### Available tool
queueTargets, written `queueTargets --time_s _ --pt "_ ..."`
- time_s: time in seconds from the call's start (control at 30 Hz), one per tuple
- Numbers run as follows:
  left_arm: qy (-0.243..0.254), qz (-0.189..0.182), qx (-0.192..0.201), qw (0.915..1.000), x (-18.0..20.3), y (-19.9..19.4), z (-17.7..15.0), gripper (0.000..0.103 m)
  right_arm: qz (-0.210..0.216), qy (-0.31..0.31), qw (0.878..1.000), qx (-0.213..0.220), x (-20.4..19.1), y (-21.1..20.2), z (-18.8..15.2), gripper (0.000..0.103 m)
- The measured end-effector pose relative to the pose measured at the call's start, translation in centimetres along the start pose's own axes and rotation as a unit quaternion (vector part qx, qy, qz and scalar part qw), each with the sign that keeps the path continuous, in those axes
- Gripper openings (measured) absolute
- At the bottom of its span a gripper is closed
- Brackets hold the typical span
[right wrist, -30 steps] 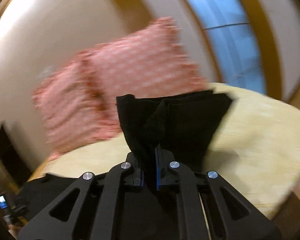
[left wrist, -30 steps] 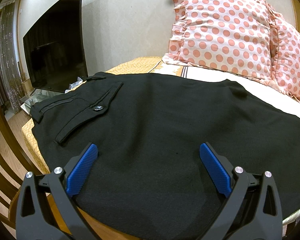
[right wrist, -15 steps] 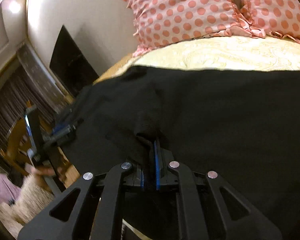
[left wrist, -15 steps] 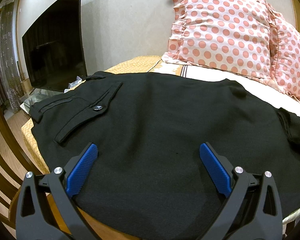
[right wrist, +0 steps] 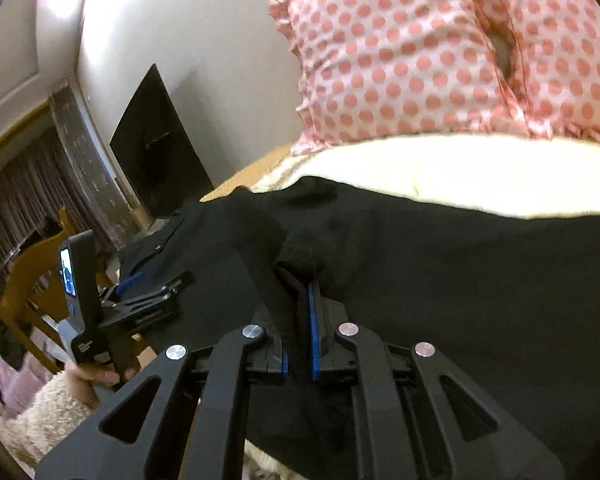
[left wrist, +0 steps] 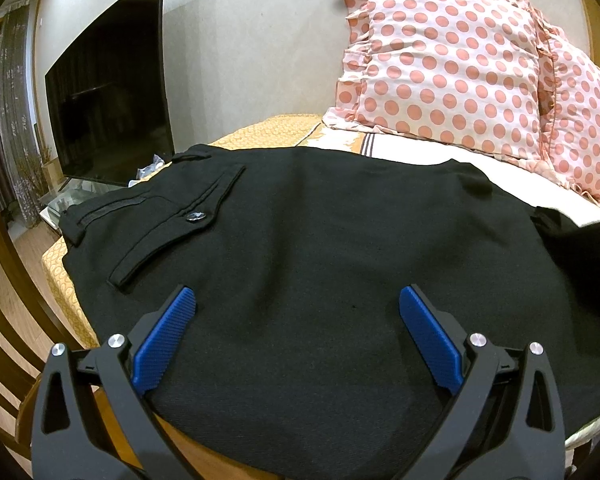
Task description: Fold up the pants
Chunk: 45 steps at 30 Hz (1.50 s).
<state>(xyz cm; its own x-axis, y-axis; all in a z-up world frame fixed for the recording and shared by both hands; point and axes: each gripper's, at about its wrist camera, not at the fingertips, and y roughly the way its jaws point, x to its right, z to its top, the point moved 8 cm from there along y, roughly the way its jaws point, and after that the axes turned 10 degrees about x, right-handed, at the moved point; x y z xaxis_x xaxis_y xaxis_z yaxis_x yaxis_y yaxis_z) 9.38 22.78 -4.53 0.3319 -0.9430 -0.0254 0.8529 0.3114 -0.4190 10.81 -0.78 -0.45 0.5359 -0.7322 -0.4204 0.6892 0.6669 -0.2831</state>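
Black pants (left wrist: 320, 240) lie spread across the bed, a matte woven cloth, smooth over most of its width. The left gripper (left wrist: 295, 336) hovers low over the near edge with its jaws spread wide, the ribbed blue pads (left wrist: 165, 340) clear of the fabric and nothing between them. Ahead and to the left of that claw lies the waistband end: a flapped back pocket (left wrist: 179, 232) with a dark round button (left wrist: 196, 217).

The right gripper (right wrist: 300, 320) has its jaws pressed together on a bunched fold of the pants (right wrist: 440, 280), the cloth rising in a rounded lump just past the fingertips. The bunch looks like a leg end brought over the top, though the black on black makes the layers hard to separate. From the left wrist that carried cloth shows only as a dark raised mass at the far right edge.

The right wrist view alone shows the person: a hand (right wrist: 95, 376) in a fleecy cream sleeve (right wrist: 39, 420) gripping the left gripper's handle, down to the left of the claw. Beyond it stands a wooden chair (right wrist: 23, 280).

Past both claws sit two frilled pillows (left wrist: 452, 72), pale with pink polka dots, against the wall. A dark flat television (left wrist: 107, 108) stands off to the left. The bed cover (left wrist: 275, 132) is orange-yellow with a looping quilted pattern.
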Motion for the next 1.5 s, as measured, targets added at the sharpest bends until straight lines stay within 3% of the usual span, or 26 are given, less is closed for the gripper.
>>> queueTargets --time_s 0.13,0.2,0.27,0.4,0.43,0.5,0.57,0.63,0.67,0.77,0.87,0.97,1.07,1.23,1.5 --pt "0.001 -0.001 0.0 1.0 -0.1 -0.1 0.0 0.101 -0.024 -0.091 0.994 -0.059 -1.2 1.6 -3.4 0.01" --pt "0.001 -0.001 0.0 1.0 0.0 -0.1 0.0 0.101 -0.027 -0.122 0.991 -0.056 -2.1 1.0 -4.0 0.023" --pt "0.001 -0.001 -0.001 1.0 0.0 -0.1 0.0 0.101 -0.001 -0.145 0.987 -0.065 -3.4 0.4 -4.5 0.066" --pt "0.001 -0.004 -0.006 1.0 -0.1 -0.1 0.2 0.101 0.085 -0.149 0.984 -0.054 -6.3 -1.8 -4.2 0.061" --pt "0.0 -0.008 -0.008 0.9999 -0.2 -0.1 0.3 0.101 0.083 -0.139 0.986 -0.039 -6.2 -2.1 -3.3 0.057" --pt "-0.005 -0.019 -0.009 0.9998 -0.3 -0.5 0.6 0.101 0.047 -0.119 0.992 -0.006 -4.7 -2.4 -0.9 0.055" --pt "-0.014 -0.024 -0.003 0.9996 -0.7 -1.0 1.1 0.101 -0.035 -0.105 0.994 0.011 -1.4 -1.8 1.0 0.055" --pt "-0.023 -0.017 0.012 0.9995 -1.6 -1.8 1.8 0.101 -0.096 -0.083 0.992 -0.015 1.8 -0.3 1.5 0.055" --pt "-0.026 -0.013 0.018 0.9994 -2.1 -2.1 2.1 0.101 -0.107 -0.076 0.991 -0.034 2.7 0.5 1.3 0.055" --pt "-0.043 0.005 0.033 0.9985 -4.1 -2.8 3.0 0.101 -0.117 -0.099 0.983 -0.105 2.8 3.0 -1.4 0.055" --pt "-0.06 0.028 0.038 0.997 -6.6 -3.1 3.4 0.101 -0.106 -0.162 0.977 -0.092 0.6 3.3 -2.8 0.051" --pt "-0.078 0.044 0.029 0.9955 -8.8 -2.9 3.5 0.101 -0.124 -0.21 0.967 -0.077 -0.1 2.9 -3.3 0.051" --pt "-0.118 0.036 0.012 0.9923 -10.5 -2.5 3.3 0.101 -0.108 -0.171 0.976 -0.081 0.7 2.7 -3.3 0.053" --pt "-0.21 0.013 -0.02 0.9775 -13.5 -1.2 3.3 0.101 -0.104 -0.168 0.977 -0.077 0.3 2.3 -3.5 0.055" --pt "-0.327 -0.04 -0.066 0.942 -15.3 1.0 2.1 0.098 -0.101 -0.163 0.978 -0.078 0.6 2.4 -3.4 0.055"
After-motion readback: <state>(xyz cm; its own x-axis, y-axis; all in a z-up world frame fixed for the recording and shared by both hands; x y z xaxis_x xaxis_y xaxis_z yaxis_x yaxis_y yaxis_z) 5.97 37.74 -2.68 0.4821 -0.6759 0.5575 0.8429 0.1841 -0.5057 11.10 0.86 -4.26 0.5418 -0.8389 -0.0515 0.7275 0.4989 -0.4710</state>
